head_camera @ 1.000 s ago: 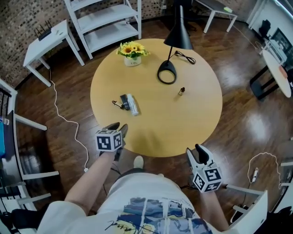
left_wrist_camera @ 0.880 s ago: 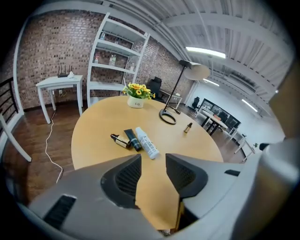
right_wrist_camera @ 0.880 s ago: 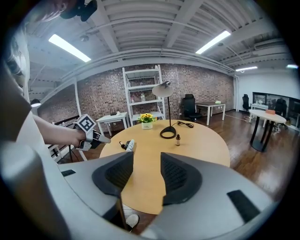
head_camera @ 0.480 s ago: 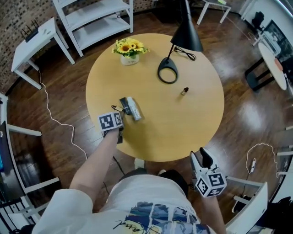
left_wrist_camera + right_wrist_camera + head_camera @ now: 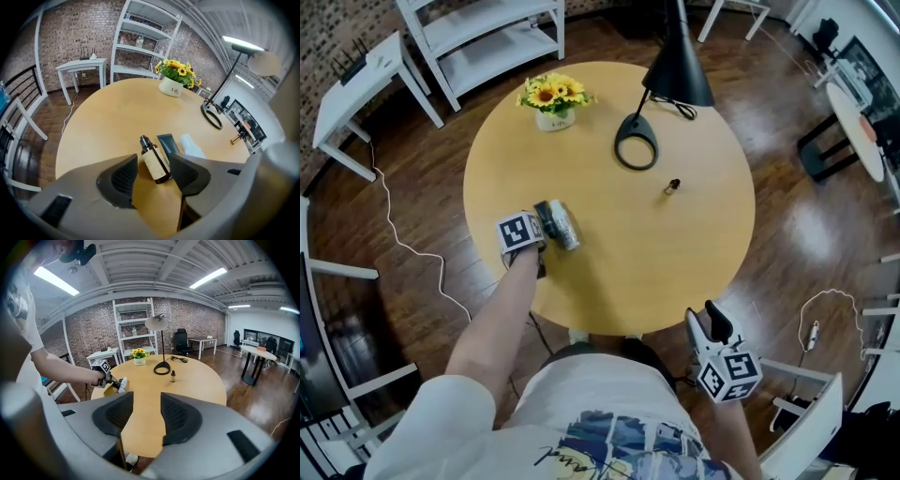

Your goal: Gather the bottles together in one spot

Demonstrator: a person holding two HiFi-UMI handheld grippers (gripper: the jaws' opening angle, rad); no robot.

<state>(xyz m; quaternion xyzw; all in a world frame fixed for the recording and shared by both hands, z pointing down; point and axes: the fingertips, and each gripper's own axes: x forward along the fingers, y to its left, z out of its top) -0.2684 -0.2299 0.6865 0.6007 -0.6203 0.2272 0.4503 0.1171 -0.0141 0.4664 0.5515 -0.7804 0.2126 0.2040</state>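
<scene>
A brown dropper bottle (image 5: 154,164) with a cream label lies on the round wooden table (image 5: 675,253), between the fingers of my left gripper (image 5: 152,161). Its jaws have just been opening and the pads stand off the bottle. Just beyond it lie a dark tube (image 5: 168,143) and a white bottle (image 5: 192,146); the head view shows that white bottle (image 5: 565,228) beside my left gripper (image 5: 536,228). A small brown bottle (image 5: 672,187) stands alone toward the table's right. My right gripper (image 5: 705,319) hovers off the near edge, open and empty.
A black lamp's ring base (image 5: 636,150) and its cord sit at the back of the table, next to a white pot of sunflowers (image 5: 551,98). White shelves (image 5: 478,37) and a white side table (image 5: 356,70) stand beyond. A cable (image 5: 412,253) trails over the floor.
My left gripper moved from the table's near edge forward to the tube and white bottle and sank toward the tabletop. The right gripper stayed about where it was.
</scene>
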